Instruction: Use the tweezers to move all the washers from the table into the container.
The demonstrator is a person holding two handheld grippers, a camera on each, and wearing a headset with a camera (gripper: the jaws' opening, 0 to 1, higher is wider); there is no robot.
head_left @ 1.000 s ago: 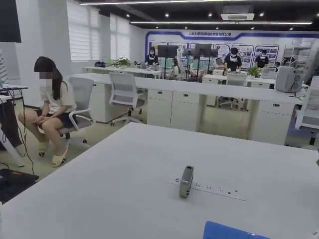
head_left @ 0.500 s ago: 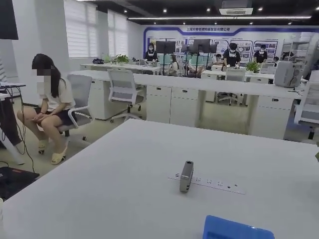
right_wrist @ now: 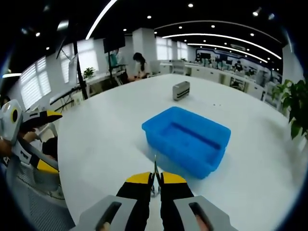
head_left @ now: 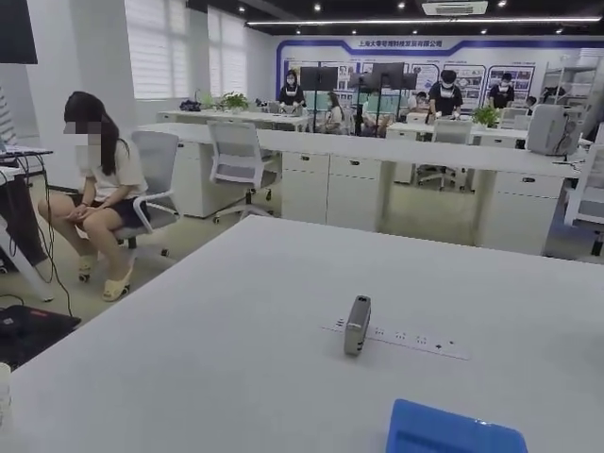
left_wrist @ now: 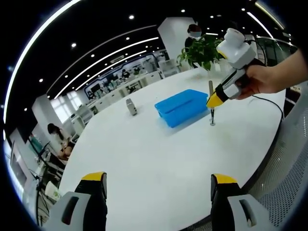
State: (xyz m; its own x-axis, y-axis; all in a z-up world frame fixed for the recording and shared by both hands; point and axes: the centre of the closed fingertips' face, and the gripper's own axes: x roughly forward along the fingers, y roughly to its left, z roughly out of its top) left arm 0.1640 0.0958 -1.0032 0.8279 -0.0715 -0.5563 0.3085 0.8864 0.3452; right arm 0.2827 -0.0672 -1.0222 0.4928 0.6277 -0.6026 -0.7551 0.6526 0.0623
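Right gripper (right_wrist: 155, 178) clamped shut on tweezers (left_wrist: 211, 113), tips down at the table (right_wrist: 96, 139), just beside the blue container (right_wrist: 186, 139). Left gripper (left_wrist: 158, 179) wide open and empty, well apart from the container. Washers too small to make out. Judgement: hold the tweezers upright, pinch one washer by its edge, clear the container's wall before release.

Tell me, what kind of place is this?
Probably an open-plan office or lab: rows of long white desks with swivel chairs, people working at monitors in back, and a poster-covered display wall.
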